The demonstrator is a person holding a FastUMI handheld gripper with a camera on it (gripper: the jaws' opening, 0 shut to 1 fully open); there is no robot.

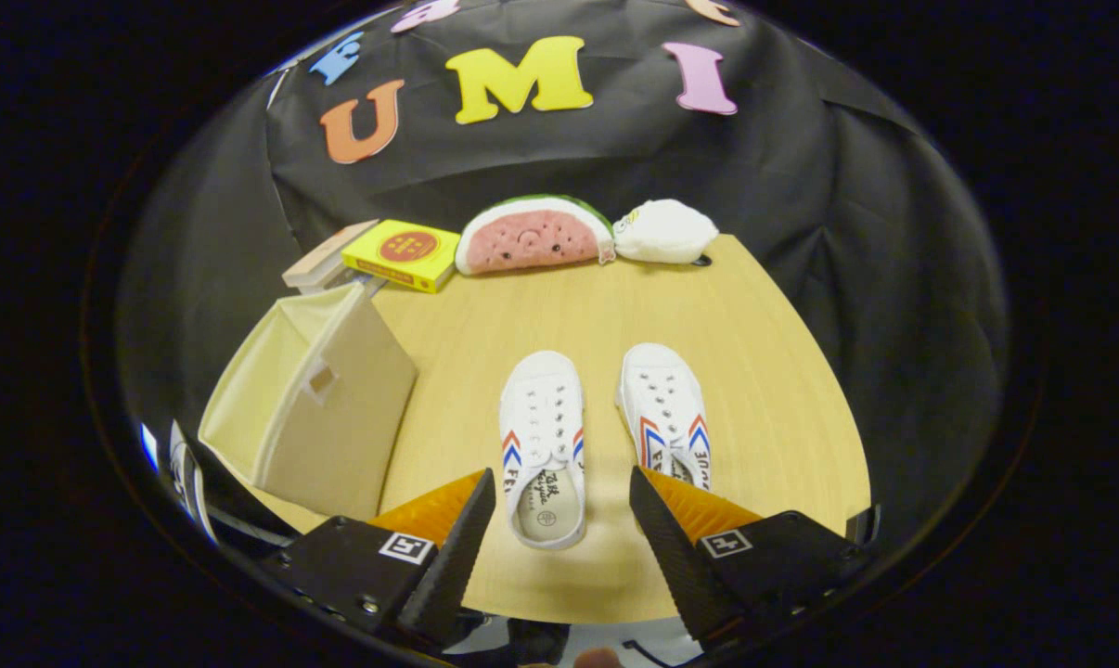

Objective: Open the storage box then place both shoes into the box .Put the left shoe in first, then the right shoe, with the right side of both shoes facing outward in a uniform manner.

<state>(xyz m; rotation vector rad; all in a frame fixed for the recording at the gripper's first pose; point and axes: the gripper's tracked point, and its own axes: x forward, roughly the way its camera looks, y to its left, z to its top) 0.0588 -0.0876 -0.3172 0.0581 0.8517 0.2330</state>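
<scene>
The gripper (559,520) hovers with fingers spread wide, holding nothing. Between them lies the white canvas left shoe (542,445); its matching right shoe (663,413) sits just beside. The cream fabric storage box (314,404) stands at the light wooden table's (764,371) left edge.

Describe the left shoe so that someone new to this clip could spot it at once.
On the wooden table, two white shoes lie side by side ahead of the open gripper. The left shoe lies nearer the beige storage box, its heel opening between the fingers; the right shoe is partly hidden by one finger.
</scene>
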